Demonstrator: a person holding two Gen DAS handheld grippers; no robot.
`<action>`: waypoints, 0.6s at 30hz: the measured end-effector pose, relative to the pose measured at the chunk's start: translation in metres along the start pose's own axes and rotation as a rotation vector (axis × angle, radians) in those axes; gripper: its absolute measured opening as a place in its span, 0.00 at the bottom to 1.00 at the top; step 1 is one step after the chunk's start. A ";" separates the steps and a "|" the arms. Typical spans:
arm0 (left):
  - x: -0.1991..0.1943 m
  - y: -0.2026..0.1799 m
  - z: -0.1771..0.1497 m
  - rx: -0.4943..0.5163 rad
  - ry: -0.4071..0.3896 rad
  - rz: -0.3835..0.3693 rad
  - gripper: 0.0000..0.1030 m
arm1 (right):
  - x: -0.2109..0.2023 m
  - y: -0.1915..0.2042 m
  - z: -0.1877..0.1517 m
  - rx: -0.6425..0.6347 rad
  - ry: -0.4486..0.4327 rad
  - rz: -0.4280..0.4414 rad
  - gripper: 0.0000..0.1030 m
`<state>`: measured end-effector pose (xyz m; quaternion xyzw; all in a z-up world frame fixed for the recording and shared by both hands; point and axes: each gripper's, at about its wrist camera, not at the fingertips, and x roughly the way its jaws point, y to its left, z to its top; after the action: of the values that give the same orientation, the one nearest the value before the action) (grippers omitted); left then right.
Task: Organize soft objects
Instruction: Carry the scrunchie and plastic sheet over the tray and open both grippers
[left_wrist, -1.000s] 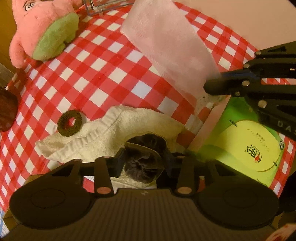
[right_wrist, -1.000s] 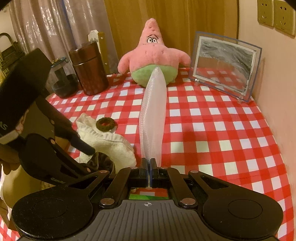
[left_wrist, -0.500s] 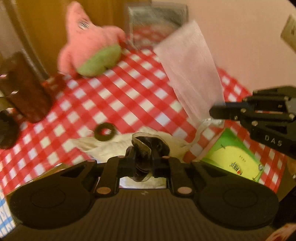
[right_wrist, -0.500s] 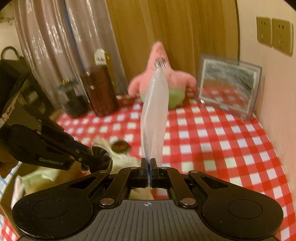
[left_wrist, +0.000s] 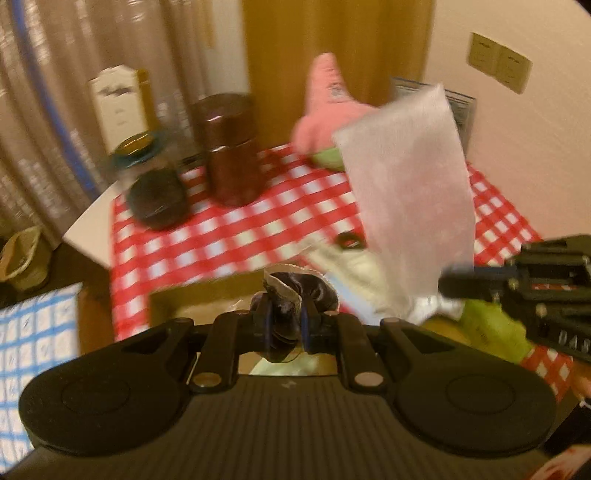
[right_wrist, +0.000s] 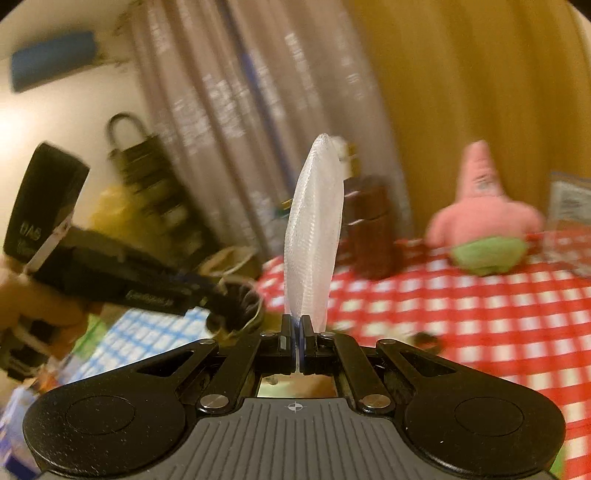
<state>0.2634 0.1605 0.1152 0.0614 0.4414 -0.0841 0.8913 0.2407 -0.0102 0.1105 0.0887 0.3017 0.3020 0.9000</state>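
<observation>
My left gripper (left_wrist: 284, 314) is shut on a dark scrunchie (left_wrist: 295, 295) with a pale trim, held in the air above the table's front left. It also shows in the right wrist view (right_wrist: 236, 306). My right gripper (right_wrist: 296, 325) is shut on a thin white mesh pouch (right_wrist: 314, 229) that stands upright from its tips; the pouch shows flat in the left wrist view (left_wrist: 406, 173). A white towel (left_wrist: 354, 266) with a small dark ring (left_wrist: 349, 240) on it lies on the red checked tablecloth (left_wrist: 236, 229). A pink star plush (right_wrist: 480, 221) sits at the back.
A brown canister (left_wrist: 231, 151) and a glass jar (left_wrist: 155, 184) stand at the back left. A framed panel (right_wrist: 569, 206) leans at the back right. A green packet (left_wrist: 491, 328) lies by the right gripper. A cardboard box edge (left_wrist: 207, 295) and blue checked cloth (left_wrist: 33, 332) are below left.
Both grippers have lifted and swung left with their loads. The scrunchie has risen off the towel, and the views now tilt up toward the curtains.
</observation>
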 end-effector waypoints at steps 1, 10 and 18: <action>-0.004 0.007 -0.009 -0.013 0.003 0.009 0.13 | 0.005 0.011 -0.002 -0.008 0.016 0.027 0.02; 0.005 0.047 -0.103 -0.110 0.092 0.034 0.13 | 0.064 0.096 -0.058 -0.096 0.276 0.179 0.01; 0.025 0.057 -0.165 -0.156 0.153 0.030 0.13 | 0.111 0.103 -0.112 -0.026 0.516 0.178 0.02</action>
<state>0.1622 0.2444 -0.0025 0.0045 0.5123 -0.0309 0.8582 0.1941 0.1361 0.0017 0.0231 0.5082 0.3962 0.7643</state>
